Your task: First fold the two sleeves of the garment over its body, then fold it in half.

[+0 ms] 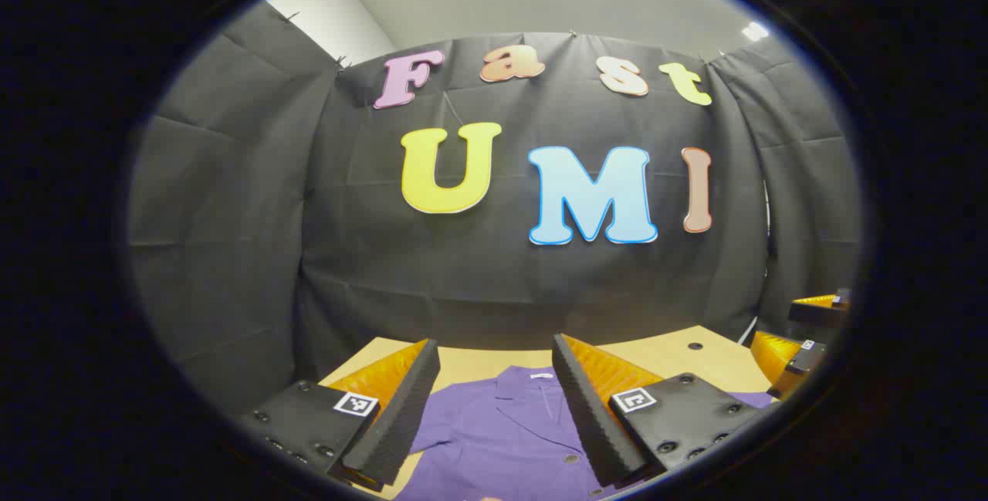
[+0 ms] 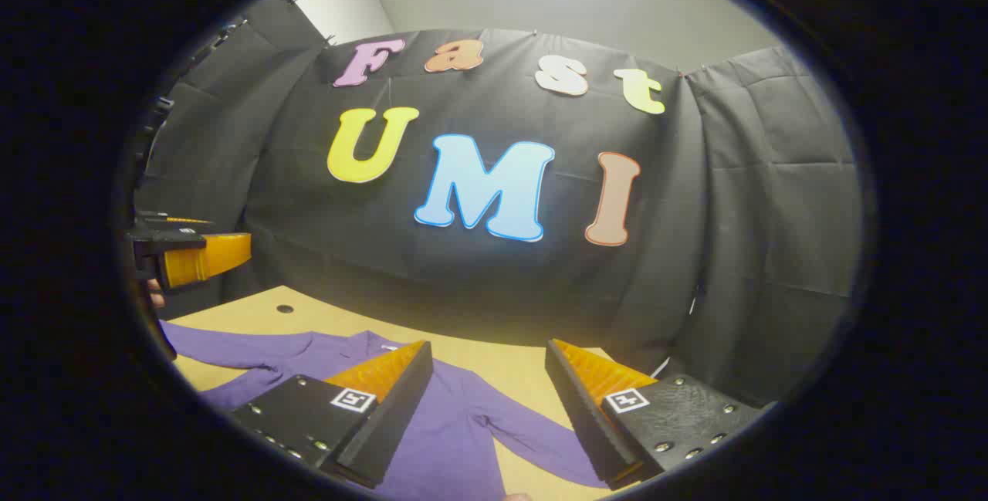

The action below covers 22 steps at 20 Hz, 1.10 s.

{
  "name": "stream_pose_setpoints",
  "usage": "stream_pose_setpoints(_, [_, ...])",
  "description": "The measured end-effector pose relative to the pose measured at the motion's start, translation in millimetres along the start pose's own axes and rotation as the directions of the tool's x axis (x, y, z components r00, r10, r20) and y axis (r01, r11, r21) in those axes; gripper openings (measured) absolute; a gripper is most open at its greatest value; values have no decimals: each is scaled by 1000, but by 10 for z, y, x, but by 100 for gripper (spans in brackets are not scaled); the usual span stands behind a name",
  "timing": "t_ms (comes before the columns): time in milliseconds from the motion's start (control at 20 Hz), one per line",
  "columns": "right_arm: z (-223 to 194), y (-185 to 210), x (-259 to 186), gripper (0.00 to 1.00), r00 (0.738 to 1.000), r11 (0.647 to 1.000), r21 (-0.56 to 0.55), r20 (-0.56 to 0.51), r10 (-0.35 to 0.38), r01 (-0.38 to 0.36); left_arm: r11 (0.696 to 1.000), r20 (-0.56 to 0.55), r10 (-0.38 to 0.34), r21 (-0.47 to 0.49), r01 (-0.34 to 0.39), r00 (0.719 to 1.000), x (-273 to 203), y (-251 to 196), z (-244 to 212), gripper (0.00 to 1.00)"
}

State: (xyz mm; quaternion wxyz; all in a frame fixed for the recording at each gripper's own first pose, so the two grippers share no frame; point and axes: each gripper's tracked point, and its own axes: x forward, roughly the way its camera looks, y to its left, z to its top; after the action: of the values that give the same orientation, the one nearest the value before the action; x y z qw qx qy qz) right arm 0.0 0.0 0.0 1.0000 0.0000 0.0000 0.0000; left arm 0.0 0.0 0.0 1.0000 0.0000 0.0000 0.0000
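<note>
— Garment [image 1: 509,431] first: where is it lying?

— Flat on the bench [image 1: 664,354], a purple piece with a collar and buttons down its front. Its collar end points toward the black cloth wall behind the bench. From the right gripper view, the garment [image 2: 455,424] spreads across the wooden top, one sleeve [image 2: 224,346] running out away from the body on one side, the other sleeve [image 2: 532,439] angling out on the opposite side. Both sleeves lie unfolded, clear of the body.

— And the left tongs [image 1: 494,408]?

— Held above the garment's chest, near the collar. The two fingers stand wide apart and nothing sits between them. I can see the collar and a couple of buttons through the gap.

— The right tongs [image 2: 486,408]?

— Same story: fingers spread wide, gripping nothing. They hang over the garment's shoulder, at the side where the second sleeve angles off, with bare bench [image 2: 494,366] showing in the gap beyond the cloth.

— Can you see one pair of tongs from the other?

— Yes. In the right gripper view, the left tongs [image 2: 193,254] show at the far edge, up above the outstretched sleeve, with a bit of a hand just below them. In the left gripper view, the right tongs [image 1: 795,346] peek in at the edge, beyond the garment's far side. Whether either touches the cloth, I cannot tell.
</note>
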Motion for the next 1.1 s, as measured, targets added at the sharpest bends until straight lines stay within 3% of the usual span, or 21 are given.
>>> stream_pose_setpoints(750, [-149,15,10,92,998,999,43,-57,-4,7,1000,-5,8,3,-8,1000,-19,30,-32,95])
stream_pose_setpoints(850, [-175,-10,12,96,998,999,52,-66,-10,14,1000,-2,7,4,-7,1000,-17,27,-33,95])
stream_pose_setpoints(900, [-194,-23,15,92,997,998,55,-75,-14,18,1000,-2,6,5,-6,1000,-21,21,-32,95])
stream_pose_setpoints(1100, [-324,-105,25,92,993,997,61,-115,-30,37,1000,-5,6,-1,-6,1000,-16,16,-45,95])
